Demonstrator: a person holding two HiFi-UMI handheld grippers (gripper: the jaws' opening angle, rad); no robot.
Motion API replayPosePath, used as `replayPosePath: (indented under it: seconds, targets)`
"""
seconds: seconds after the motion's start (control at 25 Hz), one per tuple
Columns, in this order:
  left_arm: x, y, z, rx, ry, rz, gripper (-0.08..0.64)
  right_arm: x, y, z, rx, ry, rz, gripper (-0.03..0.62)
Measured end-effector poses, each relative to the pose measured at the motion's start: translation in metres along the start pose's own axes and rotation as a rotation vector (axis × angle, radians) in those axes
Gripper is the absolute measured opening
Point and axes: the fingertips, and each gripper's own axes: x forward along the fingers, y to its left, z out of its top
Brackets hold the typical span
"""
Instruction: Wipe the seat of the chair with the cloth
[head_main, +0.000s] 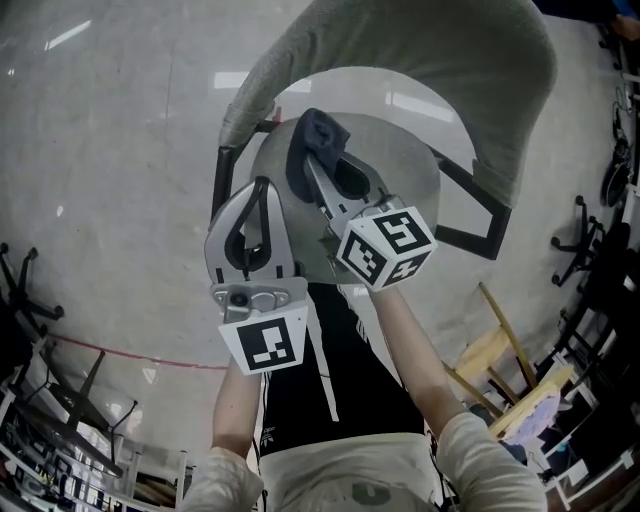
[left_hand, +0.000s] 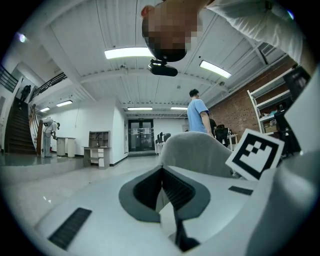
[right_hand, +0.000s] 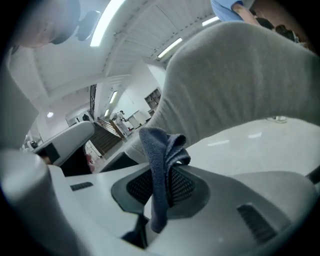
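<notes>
the chair (head_main: 480, 90) has a grey padded backrest curving behind a pale, smooth, round seat (head_main: 405, 160). it may shift under a hard push, so a heavy stroke could shove the seat away rather than clean it. the left gripper (head_main: 260, 195) hovers at the seat's near edge, jaws together on nothing, and is not steadying anything. the right gripper (head_main: 320, 160), over the seat's middle, is clamped on the cloth (head_main: 318, 130). the cloth is dark blue, ribbed and bunched into a narrow fold, so only a small patch would wipe. a thin pinch like this could also slip free.
</notes>
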Motion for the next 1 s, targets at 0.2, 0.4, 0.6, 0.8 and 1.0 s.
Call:
replayPosePath:
  seconds: [0.2,0.4,0.6,0.8,1.0]
  targets:
    - [-0.006,0.001,-0.005,-0.01,-0.013,-0.009,0.015,0.041,-0.002,-0.03,0.125,0.109,0.04,0.058]
    - [-0.009,-0.005,-0.004,0.006,-0.033,-0.029,0.015,0.069,-0.006,-0.052,0.151,0.202,0.05,0.058]
    - [-0.008,-0.012,-0.007,-0.016,-0.024,-0.048,0.015,0.09,-0.011,-0.071,0.211,0.273,0.054,0.058]
    - [-0.009,-0.014,-0.01,-0.029,-0.022,-0.052,0.015,0.106,-0.018,-0.086,0.226,0.326,0.036,0.058]
    - [-0.007,-0.013,-0.013,-0.028,-0.016,-0.053,0.015,0.117,-0.032,-0.095,0.218,0.38,-0.002,0.058]
